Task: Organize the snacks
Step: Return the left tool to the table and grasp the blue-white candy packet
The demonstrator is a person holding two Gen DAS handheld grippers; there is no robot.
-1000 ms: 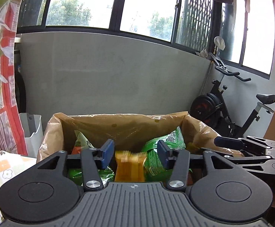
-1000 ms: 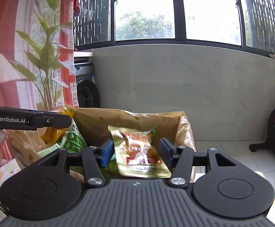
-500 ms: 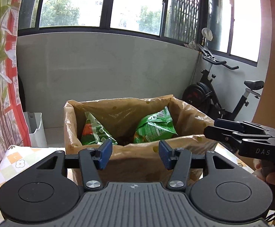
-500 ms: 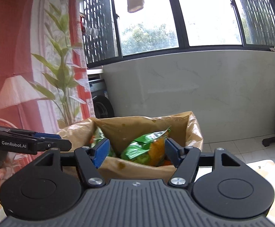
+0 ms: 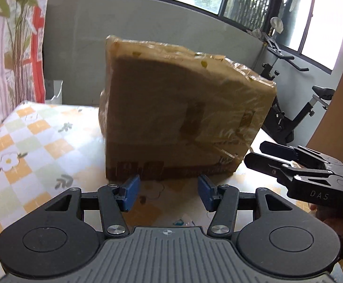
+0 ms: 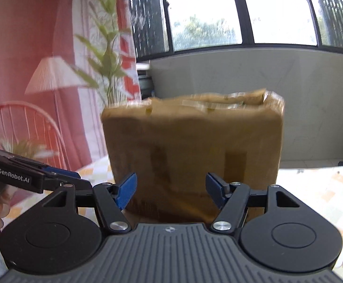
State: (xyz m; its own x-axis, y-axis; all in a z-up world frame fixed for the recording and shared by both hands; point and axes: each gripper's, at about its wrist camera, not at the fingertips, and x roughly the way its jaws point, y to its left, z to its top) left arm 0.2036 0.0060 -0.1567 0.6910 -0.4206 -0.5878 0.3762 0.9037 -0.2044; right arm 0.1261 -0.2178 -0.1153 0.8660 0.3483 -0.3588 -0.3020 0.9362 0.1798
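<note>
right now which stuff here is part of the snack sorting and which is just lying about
Part of the job:
- cardboard box, taped over, standing on the table
- left gripper, open, empty
- right gripper, open, empty

Just lying about:
- exercise bike
- floral tablecloth
- curtain
- white bin behind the table

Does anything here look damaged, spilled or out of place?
Nothing is spilled. The cardboard box stands upright on the checked tablecloth. Only its clear tape wrapping looks untidy: wrinkled and peeling along the top rim and right edge. Both views are blurred, so finer damage cannot be judged.
</note>
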